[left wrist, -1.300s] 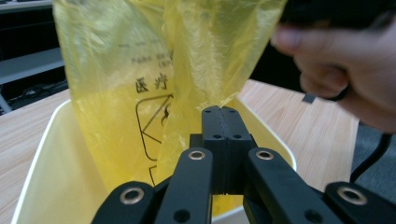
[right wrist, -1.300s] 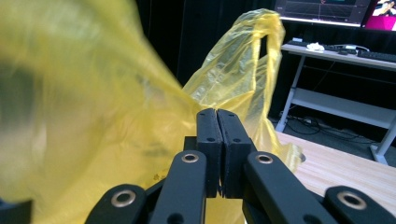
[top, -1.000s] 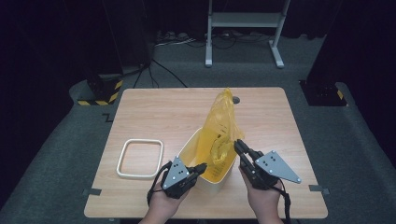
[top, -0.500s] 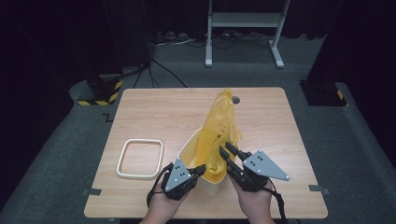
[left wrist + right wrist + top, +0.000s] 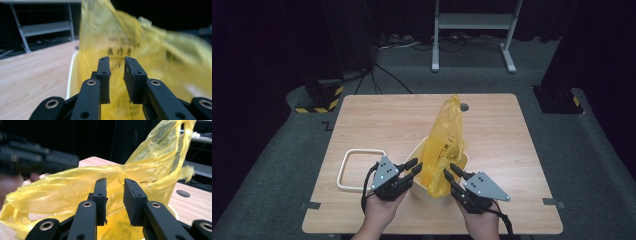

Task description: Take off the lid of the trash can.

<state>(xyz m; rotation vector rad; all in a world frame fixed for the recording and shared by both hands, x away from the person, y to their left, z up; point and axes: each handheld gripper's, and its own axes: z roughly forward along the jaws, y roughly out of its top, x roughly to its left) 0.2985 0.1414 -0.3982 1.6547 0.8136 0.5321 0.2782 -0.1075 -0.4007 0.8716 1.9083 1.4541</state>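
Flanking yellow bag (image 5: 443,145) | left gripper (image 5: 414,167) fingers just opened | right gripper (image 5: 451,174) apart

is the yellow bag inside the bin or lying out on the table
Partly inside. The yellow bag has its lower part down in the white bin, while the rest stands up crumpled above the rim, not spread over it.

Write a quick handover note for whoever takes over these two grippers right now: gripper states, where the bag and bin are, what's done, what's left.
Left gripper: jaws just opened, a gap between them, nothing held, at the bin's left rim.
Right gripper: jaws parted, nothing gripped, pointing at the bag's near side.
Yellow bag: sits in the cream bin at the table's front centre, its top standing loose above the rim.
Cream rectangular frame: lies flat left of the bin.
Done: bag is inside the bin.
Left: probably spreading the bag's mouth over the rim.
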